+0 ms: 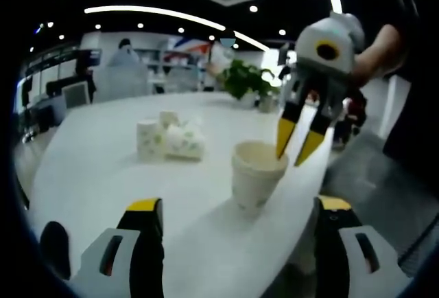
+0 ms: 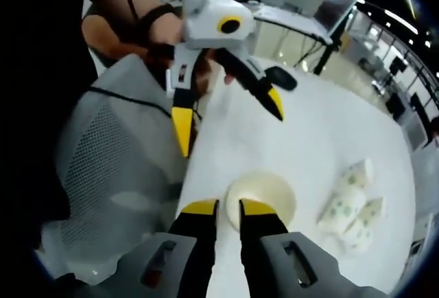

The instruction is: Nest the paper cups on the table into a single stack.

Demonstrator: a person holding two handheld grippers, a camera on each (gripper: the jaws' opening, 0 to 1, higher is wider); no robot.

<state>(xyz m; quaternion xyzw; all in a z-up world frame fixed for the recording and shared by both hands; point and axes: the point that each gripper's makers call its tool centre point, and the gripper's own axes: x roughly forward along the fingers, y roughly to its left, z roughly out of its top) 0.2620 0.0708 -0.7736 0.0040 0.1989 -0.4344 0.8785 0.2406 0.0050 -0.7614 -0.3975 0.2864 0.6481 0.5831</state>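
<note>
Pinching the cup (image 2: 264, 198) rim, right tool (image 2: 228, 207) — left tool (image 1: 236, 205) spread apart — plant (image 1: 245, 78) behind.

Taking the upright paper cup (image 1: 256, 174) (image 2: 260, 199) as landmark: it stands near the white table's (image 1: 103, 174) (image 2: 322, 133) edge, with bare tabletop all around it. The right gripper (image 1: 300, 143) (image 2: 227, 209) blocks its mouth from above, jaws nearly closed at the rim. Beyond the cup, well apart, a cluster of fallen cups (image 1: 168, 139) (image 2: 353, 202) lies. A potted plant (image 1: 247, 82) stands far behind. The left gripper (image 1: 233, 209) (image 2: 226, 123), jaws spread wide, faces the cup across bare tabletop.
</note>
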